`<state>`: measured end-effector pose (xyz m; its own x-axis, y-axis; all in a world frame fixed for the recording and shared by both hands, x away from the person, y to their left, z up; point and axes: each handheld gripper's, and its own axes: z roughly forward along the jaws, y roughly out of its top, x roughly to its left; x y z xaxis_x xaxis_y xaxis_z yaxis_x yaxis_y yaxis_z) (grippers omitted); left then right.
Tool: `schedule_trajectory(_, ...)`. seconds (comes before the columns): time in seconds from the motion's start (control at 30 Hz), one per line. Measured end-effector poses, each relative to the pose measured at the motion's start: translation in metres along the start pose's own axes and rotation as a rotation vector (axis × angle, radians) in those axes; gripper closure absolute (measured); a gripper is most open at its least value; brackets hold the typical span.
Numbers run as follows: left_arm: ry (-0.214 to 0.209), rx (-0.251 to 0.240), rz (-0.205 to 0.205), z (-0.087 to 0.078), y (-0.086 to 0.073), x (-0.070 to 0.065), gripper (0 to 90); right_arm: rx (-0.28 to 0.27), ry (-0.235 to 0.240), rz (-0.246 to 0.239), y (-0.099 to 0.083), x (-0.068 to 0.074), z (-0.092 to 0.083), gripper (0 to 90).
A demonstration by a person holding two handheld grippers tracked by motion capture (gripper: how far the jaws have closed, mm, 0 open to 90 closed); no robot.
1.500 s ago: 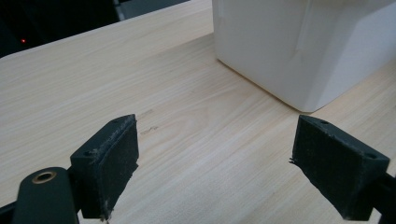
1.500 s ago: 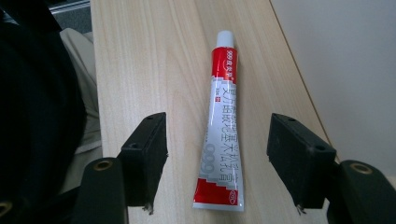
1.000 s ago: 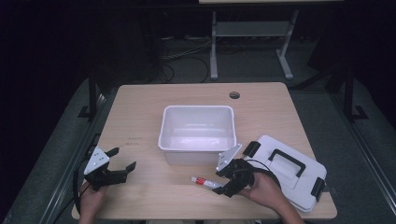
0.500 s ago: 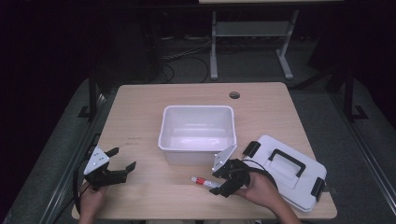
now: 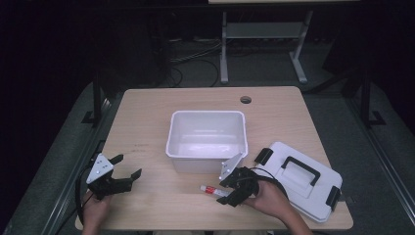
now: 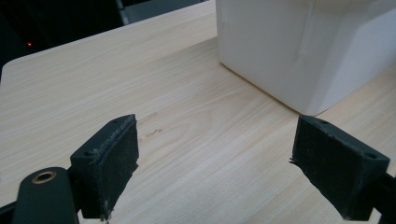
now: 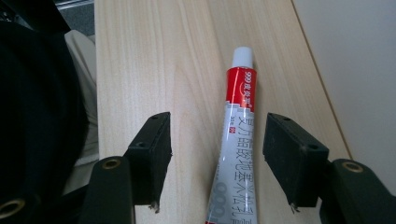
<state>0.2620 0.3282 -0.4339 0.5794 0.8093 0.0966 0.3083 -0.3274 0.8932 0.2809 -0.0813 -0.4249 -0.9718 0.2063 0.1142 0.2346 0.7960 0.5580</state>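
Note:
A red-and-white tube (image 5: 212, 189) with a white cap lies flat on the wooden table (image 5: 147, 122), in front of a white plastic bin (image 5: 205, 164). My right gripper (image 5: 224, 193) reaches over the tube's tail end. In the right gripper view the tube (image 7: 236, 135) lies between the two jaws of the right gripper (image 7: 218, 136), nearer the right one. The jaws have just been closing and stand apart from the tube, still open. My left gripper (image 5: 128, 165) rests at the table's front left, open and empty (image 6: 215, 154).
The bin is empty; its wall fills the far right in the left gripper view (image 6: 299, 46) and the right edge in the right gripper view (image 7: 359, 70). A white lid with black handle and latches (image 5: 303, 178) lies at the front right. A cable hole (image 5: 245, 100) sits near the far edge.
The right gripper has crept a little to the left, over the tube. The tube and the left gripper have stayed put.

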Motion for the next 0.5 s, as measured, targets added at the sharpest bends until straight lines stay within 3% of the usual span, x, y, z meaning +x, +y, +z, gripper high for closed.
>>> schedule_trajectory(0.5,-0.006,0.005,0.001,0.0010,0.0000,-0.0009,13.8,0.006,0.012,-0.007,0.0015,0.0007,0.0051,44.8)
